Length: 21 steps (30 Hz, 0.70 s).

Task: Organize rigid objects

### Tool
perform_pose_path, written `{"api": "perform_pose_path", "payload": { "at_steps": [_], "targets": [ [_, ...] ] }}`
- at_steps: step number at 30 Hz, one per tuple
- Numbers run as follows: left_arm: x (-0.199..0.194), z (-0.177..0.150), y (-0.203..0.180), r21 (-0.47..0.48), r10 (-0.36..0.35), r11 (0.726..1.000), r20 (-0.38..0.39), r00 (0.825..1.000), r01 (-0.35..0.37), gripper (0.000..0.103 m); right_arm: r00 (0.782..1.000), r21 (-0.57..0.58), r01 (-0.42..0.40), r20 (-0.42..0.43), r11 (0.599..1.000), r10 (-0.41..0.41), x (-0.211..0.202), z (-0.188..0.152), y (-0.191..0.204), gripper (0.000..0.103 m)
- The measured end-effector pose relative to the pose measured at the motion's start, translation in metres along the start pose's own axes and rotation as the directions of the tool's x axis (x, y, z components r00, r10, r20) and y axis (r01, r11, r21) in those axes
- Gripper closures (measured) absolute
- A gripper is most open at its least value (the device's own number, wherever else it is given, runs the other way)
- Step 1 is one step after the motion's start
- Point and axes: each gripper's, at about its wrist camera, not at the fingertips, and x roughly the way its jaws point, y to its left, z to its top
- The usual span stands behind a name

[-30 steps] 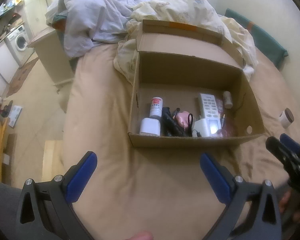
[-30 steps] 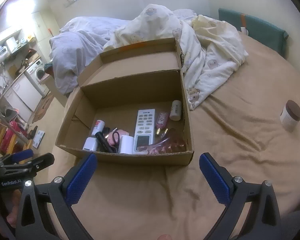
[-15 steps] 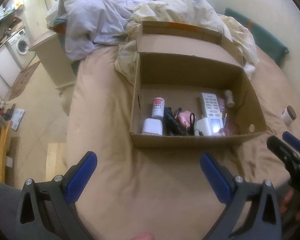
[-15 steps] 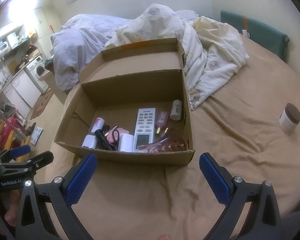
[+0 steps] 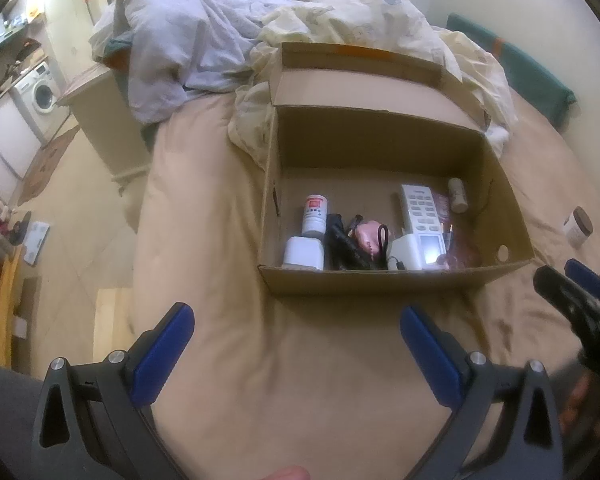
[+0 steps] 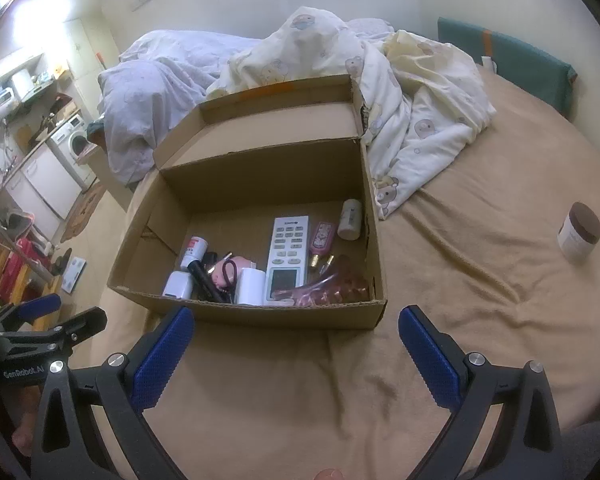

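Observation:
An open cardboard box (image 5: 396, 280) (image 6: 260, 314) sits on the tan bed. Inside lie a white remote (image 6: 287, 256) (image 5: 420, 216), a red-labelled white bottle (image 5: 315, 214) (image 6: 195, 251), a white block (image 5: 303, 254), a black tool (image 6: 206, 280), a pink item (image 5: 367, 236), a small cream bottle (image 6: 350, 219) (image 5: 458, 195) and several other small things. A white jar with a brown lid (image 6: 579, 236) (image 5: 578, 226) stands on the sheet right of the box. My left gripper (image 5: 296, 344) and right gripper (image 6: 296, 344) both hang open and empty in front of the box.
Rumpled quilts (image 6: 400, 112) (image 5: 188, 52) lie behind the box. A green headboard cushion (image 6: 520, 68) lines the far right. The bed's left edge drops to a tiled floor (image 5: 76, 240) with a white cabinet (image 5: 104, 120) and washing machine (image 5: 40, 94).
Both grippers have drawn back and up a little, so the box looks slightly smaller and further off. Nothing in the box or on the bed has moved.

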Motion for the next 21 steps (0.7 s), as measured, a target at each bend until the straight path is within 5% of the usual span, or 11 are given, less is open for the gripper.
{"api": "perform_pose_path", "payload": {
  "at_steps": [21],
  "targets": [
    [0.0019, -0.0004, 0.0006, -0.004, -0.008, 1.000, -0.006, 1.000, 0.008, 0.000, 1.000, 0.001, 0.006, -0.002, 1.000, -0.006, 0.0003, -0.0002, -0.0004, 0.000]
  ]
}}
